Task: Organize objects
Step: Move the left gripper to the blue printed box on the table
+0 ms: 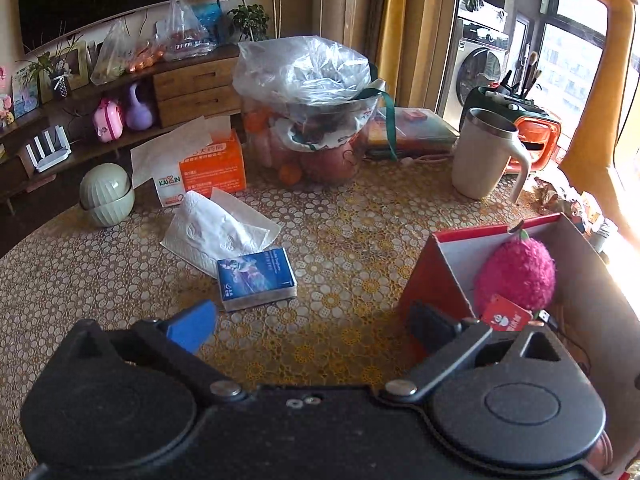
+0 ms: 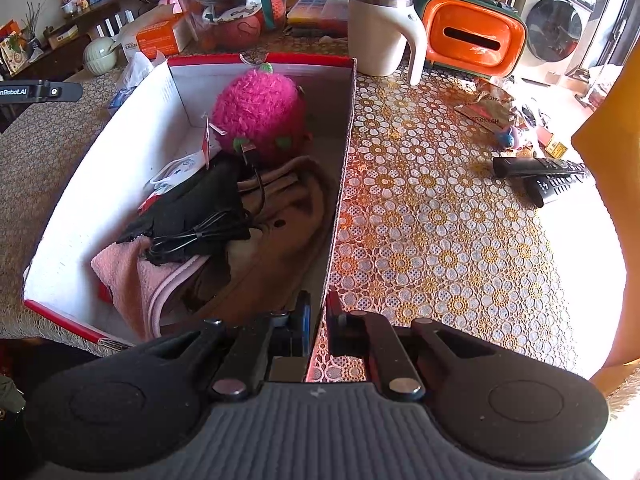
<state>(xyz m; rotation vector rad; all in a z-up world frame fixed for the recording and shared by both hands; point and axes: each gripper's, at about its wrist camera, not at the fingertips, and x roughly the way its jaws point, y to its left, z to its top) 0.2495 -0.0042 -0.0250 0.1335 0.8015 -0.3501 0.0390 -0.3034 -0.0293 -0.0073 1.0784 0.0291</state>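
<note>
My left tool (image 1: 308,326), jaws apart and empty, faces the blue card pack (image 1: 257,278), which lies left of the red box (image 1: 496,236), long axis crosswise; my right tool (image 2: 318,320) is clamped on the box wall.

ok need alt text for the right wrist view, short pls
The right hand-held gripper is shut on the near wall of a red-rimmed cardboard box, which holds a pink fuzzy plush, a coiled black cable and folded cloths. To the right, on the floral tablecloth, stand a cream mug and two black remotes.
</note>
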